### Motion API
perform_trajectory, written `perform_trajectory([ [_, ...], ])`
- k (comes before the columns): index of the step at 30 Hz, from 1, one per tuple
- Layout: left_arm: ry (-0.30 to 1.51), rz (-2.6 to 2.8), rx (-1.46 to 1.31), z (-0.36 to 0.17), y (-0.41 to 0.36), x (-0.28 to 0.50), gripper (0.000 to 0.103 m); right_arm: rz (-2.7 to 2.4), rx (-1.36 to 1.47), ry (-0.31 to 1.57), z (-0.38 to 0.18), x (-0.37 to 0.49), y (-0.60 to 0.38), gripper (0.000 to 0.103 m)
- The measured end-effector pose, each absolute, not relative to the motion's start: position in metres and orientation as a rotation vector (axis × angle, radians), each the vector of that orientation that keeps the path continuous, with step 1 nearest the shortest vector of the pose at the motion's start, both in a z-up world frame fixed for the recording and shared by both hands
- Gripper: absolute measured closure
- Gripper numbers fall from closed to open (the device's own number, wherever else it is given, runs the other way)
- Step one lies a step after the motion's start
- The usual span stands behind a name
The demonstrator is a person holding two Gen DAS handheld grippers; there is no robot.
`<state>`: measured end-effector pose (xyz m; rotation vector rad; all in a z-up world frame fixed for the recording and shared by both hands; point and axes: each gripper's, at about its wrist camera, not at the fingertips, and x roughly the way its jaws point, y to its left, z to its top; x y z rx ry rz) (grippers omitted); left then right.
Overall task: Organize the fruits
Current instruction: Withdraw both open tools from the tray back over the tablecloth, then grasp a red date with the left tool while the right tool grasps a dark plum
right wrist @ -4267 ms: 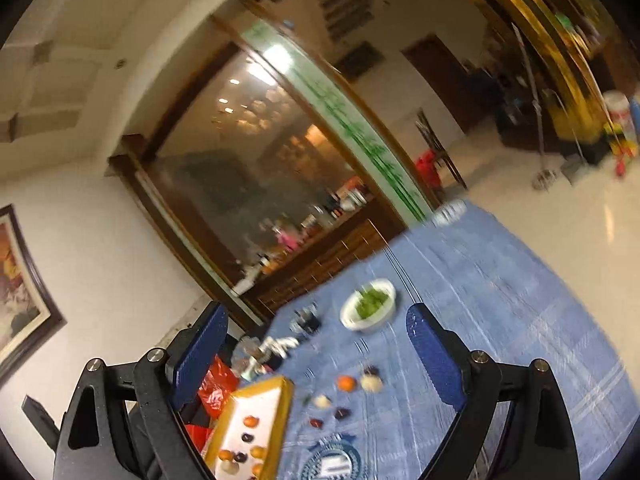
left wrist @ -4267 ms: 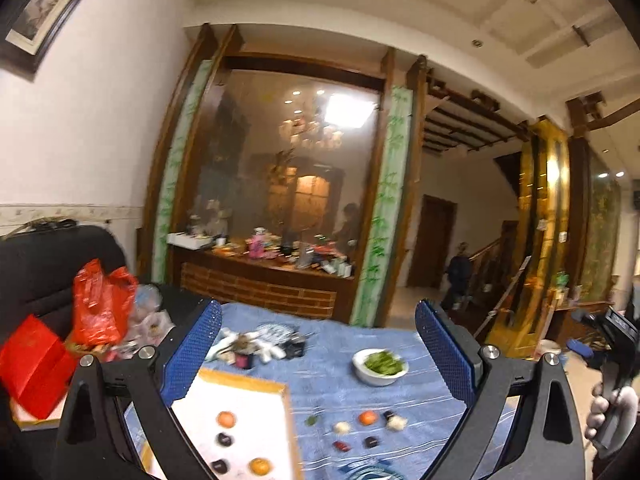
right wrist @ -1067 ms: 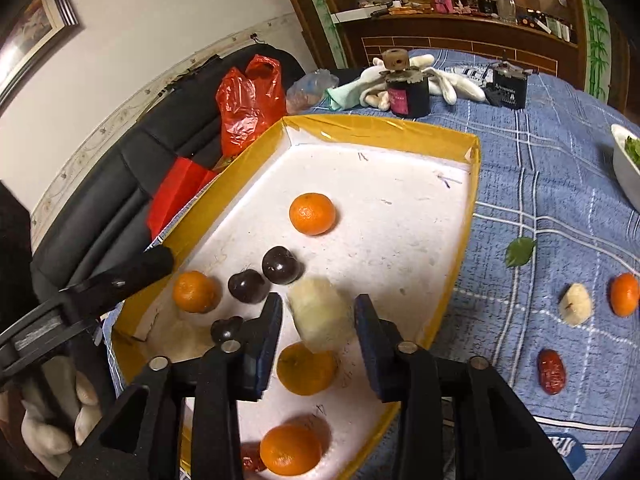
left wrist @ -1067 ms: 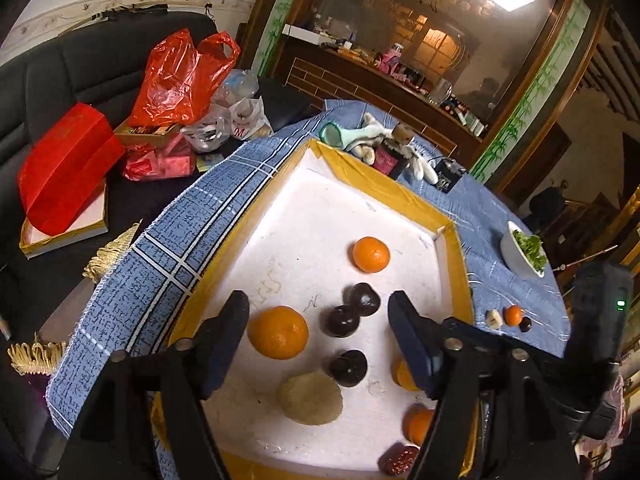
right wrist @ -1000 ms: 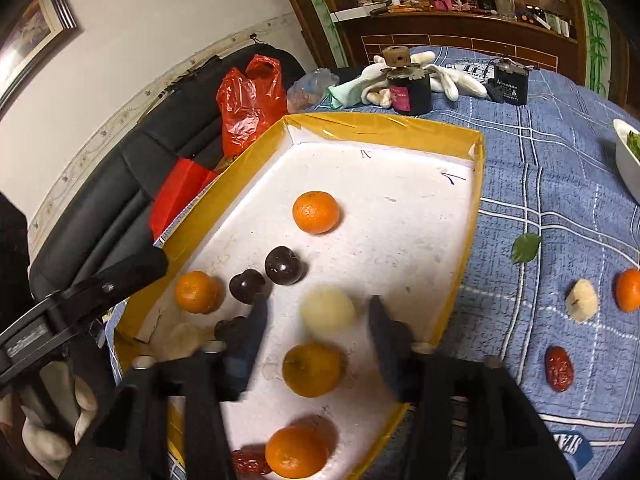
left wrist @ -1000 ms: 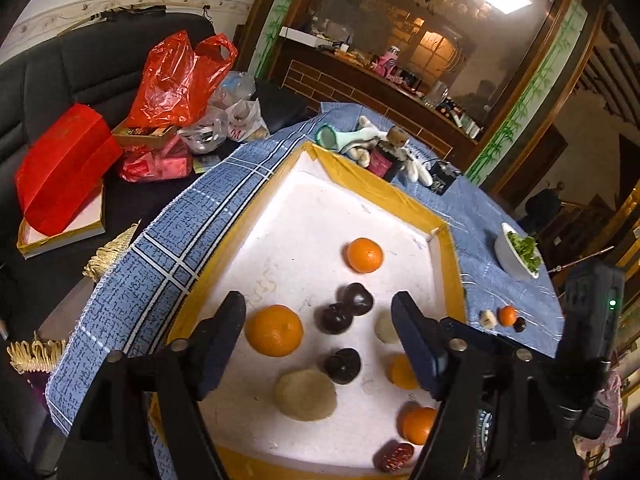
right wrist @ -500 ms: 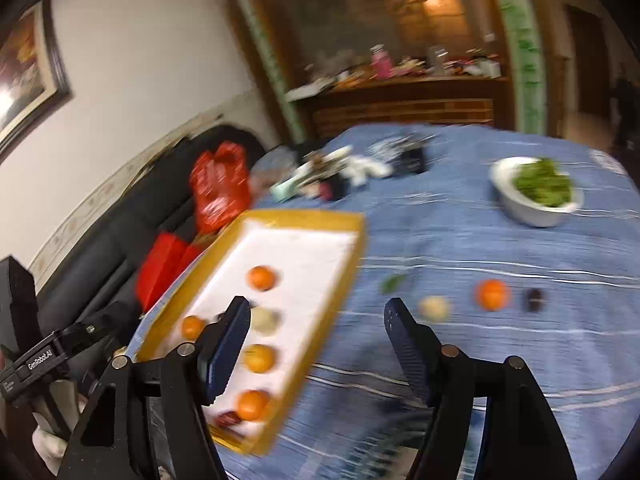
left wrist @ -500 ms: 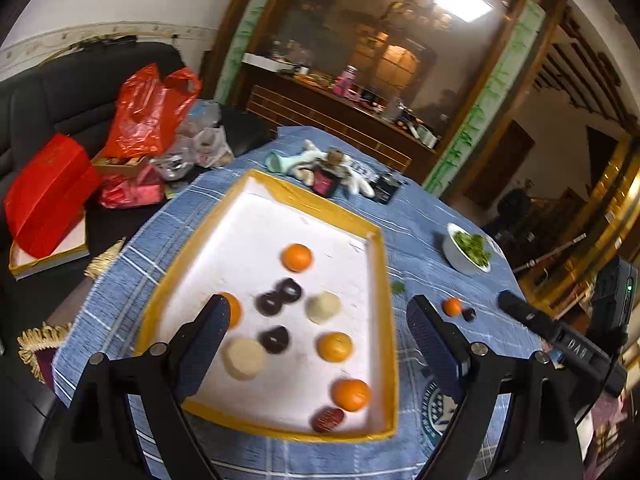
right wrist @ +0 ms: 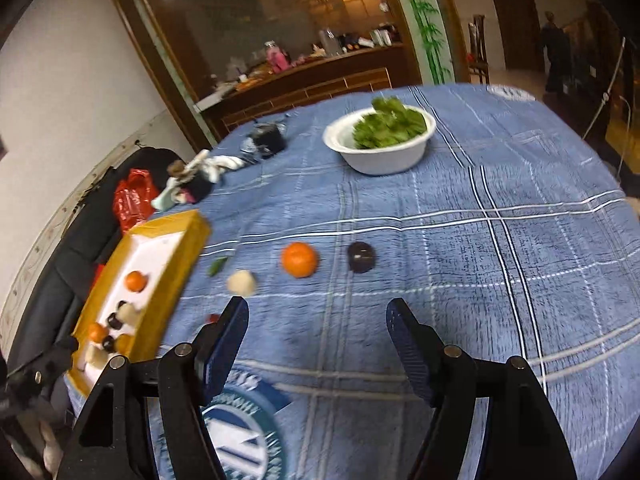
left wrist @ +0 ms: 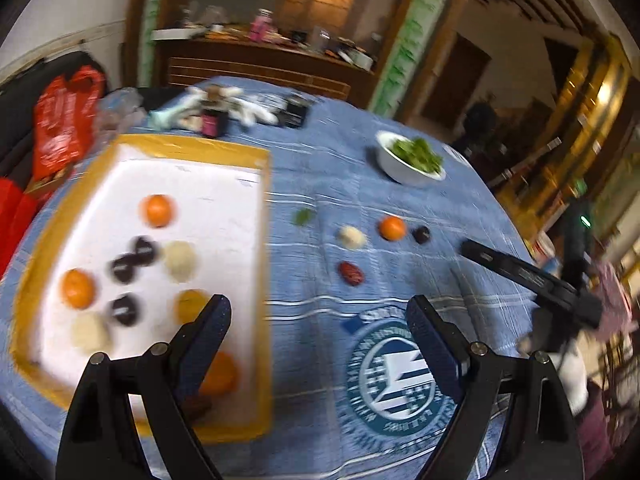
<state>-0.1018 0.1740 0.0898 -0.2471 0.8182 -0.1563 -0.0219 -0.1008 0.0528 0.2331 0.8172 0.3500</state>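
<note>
A yellow-rimmed white tray (left wrist: 192, 148) holds several oranges, dark fruits and pale pieces; it also shows in the right wrist view (right wrist: 168, 226). On the blue cloth lie an orange (right wrist: 299, 259), a dark fruit (right wrist: 361, 257), a pale piece (right wrist: 241, 282) and a red date (left wrist: 351, 273). The same orange (left wrist: 392, 228), dark fruit (left wrist: 421, 234) and pale piece (left wrist: 352, 237) show in the left wrist view. My left gripper (left wrist: 318, 322) is open and empty above the tray's right edge. My right gripper (right wrist: 316, 320) is open and empty, just in front of the loose orange.
A white bowl of greens (right wrist: 380, 136) stands farther back on the table. A small green leaf (right wrist: 217, 266) lies near the tray. Bottles, gloves and clutter (left wrist: 224, 110) sit at the far edge. Red bags (left wrist: 66, 120) lie on a black sofa to the left.
My right gripper let go of the pale piece into the tray, opened, and swung right over the cloth toward the loose fruits. My left gripper pulled back and turned right.
</note>
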Motion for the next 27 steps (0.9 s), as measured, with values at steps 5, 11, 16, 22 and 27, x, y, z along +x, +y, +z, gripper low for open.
perform_trajectory([
  [5,0.887,-0.229,-0.165,0.069,0.132,-0.066,0.052,0.363,0.197,0.838,0.036,0.011,-0.098,0.027],
  [11,0.944,-0.193,-0.105,0.042,0.112,-0.027,0.059,0.283,0.071,0.872,0.020,0.049,-0.088,0.038],
  [16,1.006,-0.172,-0.089,0.020,0.106,-0.005,0.070,0.284,0.031,0.897,0.006,0.064,-0.080,0.041],
  [22,0.994,-0.161,-0.050,0.014,0.097,0.003,0.071,0.303,0.043,0.914,0.003,0.068,-0.081,0.042],
  [27,0.976,-0.177,-0.055,0.015,0.101,-0.001,0.085,0.293,0.003,0.913,0.004,0.066,-0.075,0.056],
])
